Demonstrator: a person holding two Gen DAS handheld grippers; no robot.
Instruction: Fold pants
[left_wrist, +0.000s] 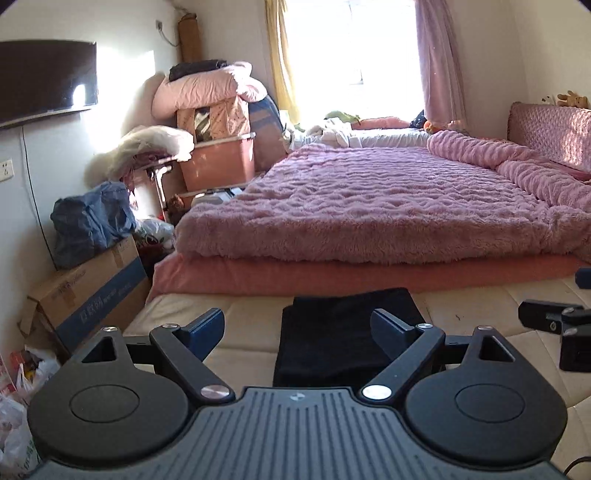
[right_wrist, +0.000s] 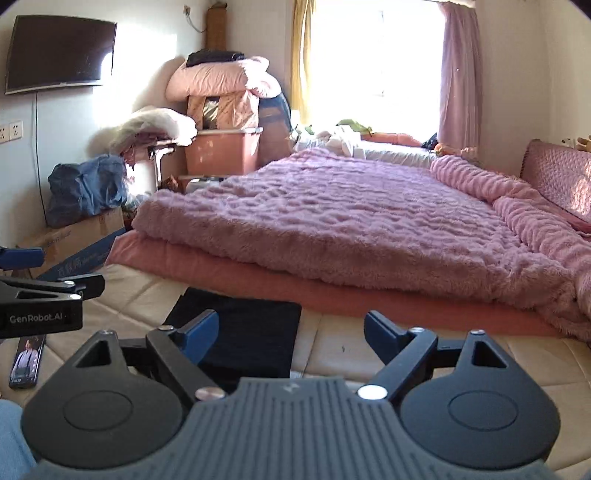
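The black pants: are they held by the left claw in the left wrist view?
No, the left claw is open and holds nothing; the black pants lie folded on the cream mattress.

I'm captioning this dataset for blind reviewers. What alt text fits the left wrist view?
Neatly folded black fabric pants lie on a cream quilted mattress, framed by the open left gripper, which touches nothing. Beyond lies a fluffy pink blanket; the right gripper's black body shows at right.
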